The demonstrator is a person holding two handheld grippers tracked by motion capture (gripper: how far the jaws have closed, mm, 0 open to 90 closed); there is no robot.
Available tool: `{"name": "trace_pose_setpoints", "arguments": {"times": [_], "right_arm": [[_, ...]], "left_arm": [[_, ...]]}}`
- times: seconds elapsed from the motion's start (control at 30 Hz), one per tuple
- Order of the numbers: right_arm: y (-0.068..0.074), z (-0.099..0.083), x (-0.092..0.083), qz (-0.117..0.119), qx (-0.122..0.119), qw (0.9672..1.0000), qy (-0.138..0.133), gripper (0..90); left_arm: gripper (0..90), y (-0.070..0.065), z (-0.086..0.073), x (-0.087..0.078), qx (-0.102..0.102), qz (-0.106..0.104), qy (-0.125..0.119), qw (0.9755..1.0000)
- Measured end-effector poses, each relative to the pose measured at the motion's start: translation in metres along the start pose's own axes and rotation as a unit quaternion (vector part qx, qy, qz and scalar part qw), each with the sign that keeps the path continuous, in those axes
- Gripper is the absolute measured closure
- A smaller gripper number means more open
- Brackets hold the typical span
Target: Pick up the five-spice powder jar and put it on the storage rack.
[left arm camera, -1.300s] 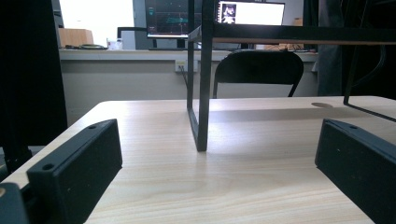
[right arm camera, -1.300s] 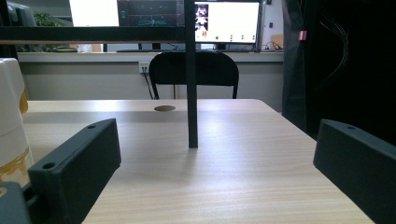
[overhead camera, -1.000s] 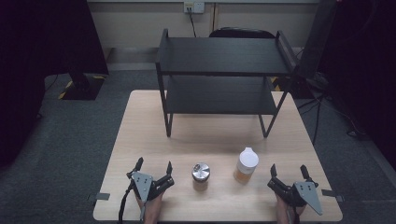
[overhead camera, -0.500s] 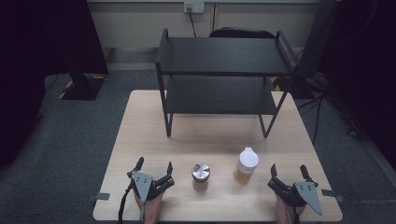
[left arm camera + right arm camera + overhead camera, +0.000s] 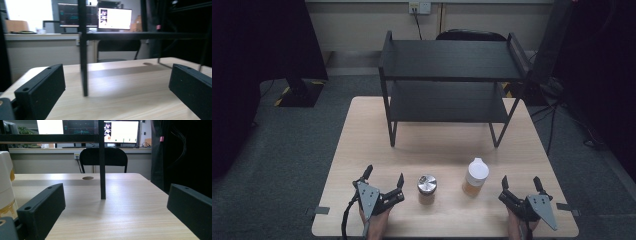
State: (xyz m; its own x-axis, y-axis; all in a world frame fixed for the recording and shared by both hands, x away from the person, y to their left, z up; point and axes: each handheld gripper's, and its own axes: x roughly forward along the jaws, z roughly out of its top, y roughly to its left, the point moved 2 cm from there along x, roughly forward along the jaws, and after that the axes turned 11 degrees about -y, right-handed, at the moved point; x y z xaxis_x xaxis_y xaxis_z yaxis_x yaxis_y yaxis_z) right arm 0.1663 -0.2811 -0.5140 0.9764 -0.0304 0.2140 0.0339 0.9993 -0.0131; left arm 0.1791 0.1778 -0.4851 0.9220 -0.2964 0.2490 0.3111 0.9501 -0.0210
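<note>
At the near edge of the pale wooden desk [image 5: 362, 130], a small squat jar with a shiny silver metal lid [image 5: 427, 188] and a stubby bottle of amber liquid with a white spouted cap [image 5: 475, 177] stood upright, near each other but apart, each untouched. The left tongs [image 5: 384, 179] rested on the desk just to the left of the jar, released, with their jaws spread wide and nothing between them; in the left gripper view bare desk lay between the two black jaws. The right tongs [image 5: 521, 183] sat to the right of the bottle, likewise released and empty, and the right gripper view caught the bottle's white cap and amber body at the far left edge, outside the jaws. Beyond both stood a black two-tier metal shelf rack [image 5: 452, 75], its two shelves bare. Judging from this layout, nothing had been accomplished: neither container was gripped, lifted or placed, so the reaching, grasping and any setting onto the rack all remained to be done.
</note>
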Motion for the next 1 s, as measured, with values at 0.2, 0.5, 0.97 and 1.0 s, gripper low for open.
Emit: {"name": "trace_pose_setpoints", "arguments": {"times": [0.2, 0.5, 0.97, 1.0], "right_arm": [[0.0, 0.0, 0.0, 0.0, 0.0, 1.0, 0.0, 0.1], [0.0, 0.0, 0.0, 0.0, 0.0, 1.0, 0.0, 0.1], [0.0, 0.0, 0.0, 0.0, 0.0, 1.0, 0.0, 0.1], [0.0, 0.0, 0.0, 0.0, 0.0, 1.0, 0.0, 0.1]], "left_arm": [[0.1, -0.002, 0.006, 0.003, -0.028, -0.032, -0.012, 0.999], [0.0, -0.013, 0.009, 0.009, -0.031, -0.072, -0.011, 0.9968], [4.5, -0.032, -0.004, 0.02, -0.042, -0.122, 0.025, 0.9913], [5.3, -0.033, -0.006, 0.02, -0.044, -0.124, 0.027, 0.9909]]}}
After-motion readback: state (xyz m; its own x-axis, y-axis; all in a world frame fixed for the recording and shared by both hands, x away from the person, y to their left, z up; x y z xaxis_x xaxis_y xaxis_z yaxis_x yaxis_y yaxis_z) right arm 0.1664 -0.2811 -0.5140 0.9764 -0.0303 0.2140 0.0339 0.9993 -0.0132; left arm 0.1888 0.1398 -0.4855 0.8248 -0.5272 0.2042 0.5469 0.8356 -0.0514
